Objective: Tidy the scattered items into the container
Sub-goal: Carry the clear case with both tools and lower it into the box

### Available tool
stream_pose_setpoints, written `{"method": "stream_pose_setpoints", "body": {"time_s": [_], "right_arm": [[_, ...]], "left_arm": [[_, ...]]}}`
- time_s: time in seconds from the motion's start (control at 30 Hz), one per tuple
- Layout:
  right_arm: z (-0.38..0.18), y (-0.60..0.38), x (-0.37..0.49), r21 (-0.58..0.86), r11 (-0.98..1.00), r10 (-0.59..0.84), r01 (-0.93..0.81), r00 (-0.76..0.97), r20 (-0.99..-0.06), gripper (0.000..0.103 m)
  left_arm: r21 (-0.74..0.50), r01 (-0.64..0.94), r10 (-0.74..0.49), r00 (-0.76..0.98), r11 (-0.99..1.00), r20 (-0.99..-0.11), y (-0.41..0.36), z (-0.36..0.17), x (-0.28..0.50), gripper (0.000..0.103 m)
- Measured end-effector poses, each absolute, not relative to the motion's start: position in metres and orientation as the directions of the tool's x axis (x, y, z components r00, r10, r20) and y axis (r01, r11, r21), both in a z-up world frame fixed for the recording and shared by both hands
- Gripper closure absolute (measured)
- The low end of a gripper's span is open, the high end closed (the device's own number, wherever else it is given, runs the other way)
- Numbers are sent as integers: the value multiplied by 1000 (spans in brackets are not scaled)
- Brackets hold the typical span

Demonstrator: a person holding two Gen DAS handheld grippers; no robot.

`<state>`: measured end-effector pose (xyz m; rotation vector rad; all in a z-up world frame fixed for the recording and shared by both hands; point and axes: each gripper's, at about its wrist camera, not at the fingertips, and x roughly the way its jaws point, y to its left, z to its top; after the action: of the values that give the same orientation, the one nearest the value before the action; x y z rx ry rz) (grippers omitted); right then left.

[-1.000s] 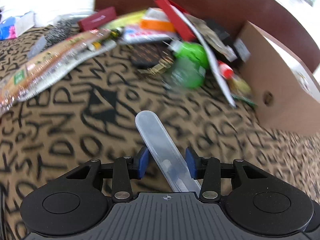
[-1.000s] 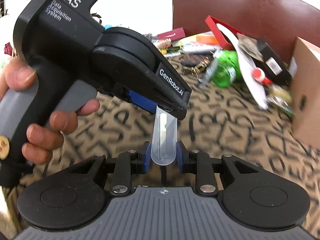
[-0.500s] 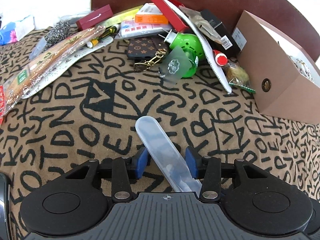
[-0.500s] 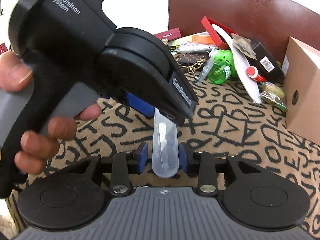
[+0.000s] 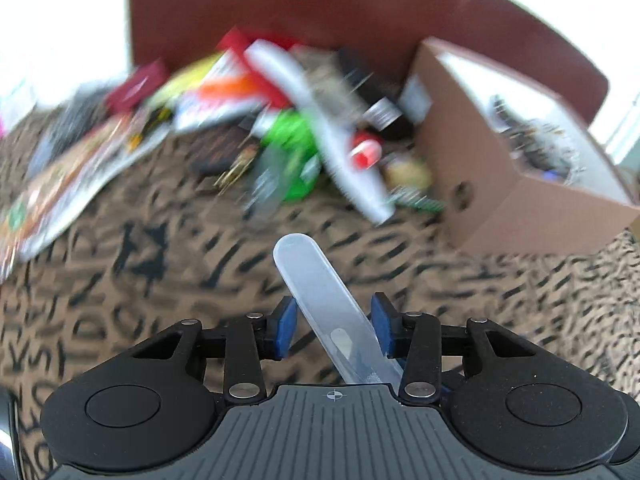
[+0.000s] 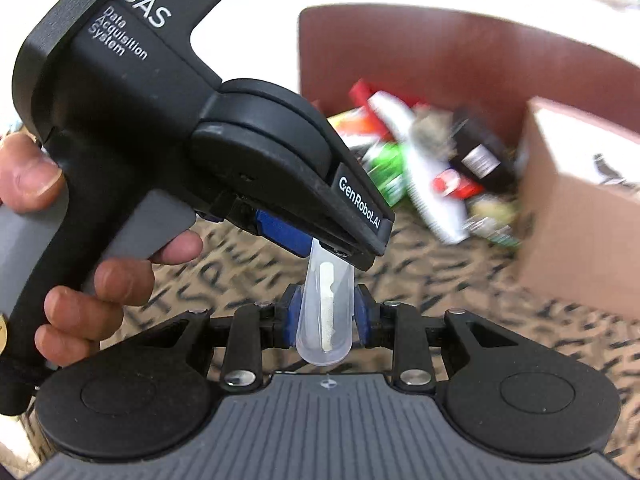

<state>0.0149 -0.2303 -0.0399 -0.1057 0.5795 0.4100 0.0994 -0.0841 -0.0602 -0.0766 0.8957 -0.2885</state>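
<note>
Box (image 5: 516,216): cardboard container, far right on patterned cloth (image 5: 120,280); some dark bits already inside, too blurred to ID. So task partly done, by my read.
Pile (image 5: 288,120): most clutter not yet in, heaped vs. brown backboard (image 5: 320,12), left of box. Incl. long white flat piece (image 5: 340,152), green bottle (image 5: 292,140), red-cap item (image 5: 366,152), long snack packets (image 5: 68,184) far left. Lots left, prob. well under half done.
Clear case (image 6: 326,312): slim translucent plastic sleeve w/ metal strip inside; in the air, betw. both tools, short of box.
L gripper (image 5: 334,328): pads set apart, case lying slanted betw. them; looks slack, can't tell if it actually pinches.
R gripper (image 6: 325,316): pads pressed on both sides of case's rounded end, so gripping it.
Step in hand: looks like handover L→R. Then case to box; then back to pile.
</note>
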Motion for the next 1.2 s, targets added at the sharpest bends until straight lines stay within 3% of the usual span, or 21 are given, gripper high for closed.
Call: {"method": "stream_pose_setpoints", "body": {"time_s": [0.33,0.5,1.0,1.03,1.1,1.13,1.17,1.2], "right_arm": [[15,-295,25,-38,971,206,-238,900,-383,71],[30,-324,46,-27,985,150,-170,927,-343,71],[-2,-379,139,73,992,121,-99,890,-440,71],[-4,-381,144,77,992,120,-95,888,-445,71],[-7,-385,153,75,993,112,-87,887,-449,71],[-8,-386,156,70,994,103,-79,887,-449,64],[-8,-388,157,69,995,92,-68,889,-448,49],[-9,-390,156,67,996,80,-56,894,-441,42]], "left_arm": [[-169,390,-403,659,905,-636,-173,6,123,62],[-170,444,-448,655,880,-609,-211,22,151,62],[-192,469,-461,566,862,-683,-273,-22,247,61],[-192,471,-461,564,861,-685,-275,-24,252,59],[-198,489,-480,561,850,-674,-278,-27,260,39],[-210,505,-502,555,837,-663,-277,-26,262,20],[-222,514,-518,552,829,-653,-274,-25,263,14],[-234,518,-534,561,823,-633,-270,-23,262,13]]}}
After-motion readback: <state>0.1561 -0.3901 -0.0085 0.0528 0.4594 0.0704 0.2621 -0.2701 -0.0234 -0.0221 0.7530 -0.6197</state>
